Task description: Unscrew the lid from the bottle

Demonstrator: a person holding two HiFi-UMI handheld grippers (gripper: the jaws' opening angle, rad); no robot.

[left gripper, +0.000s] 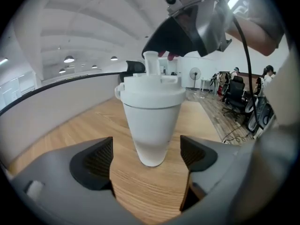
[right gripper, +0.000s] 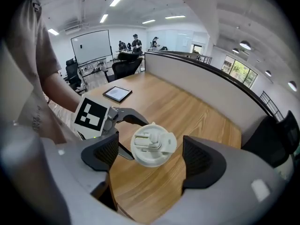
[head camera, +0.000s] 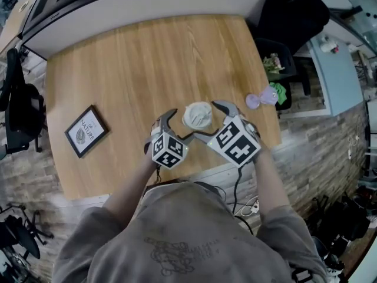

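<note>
- One white bottle (head camera: 197, 115), one lid (right gripper: 153, 143) on it: upright on the bench (head camera: 129, 69), long axis vertical.
- One framed picture (head camera: 86, 130): left of bottle.
- Left gripper (head camera: 181, 125), right gripper (head camera: 207, 120): flanking bottle, jaws released, not touching it.

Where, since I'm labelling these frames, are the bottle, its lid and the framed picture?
bottle (left gripper: 151, 130): left gripper view, on its white tapered body.
lid (right gripper: 152, 146): right gripper view, on its top face.
framed picture (head camera: 86, 131): head view, on the middle of the print.
</note>
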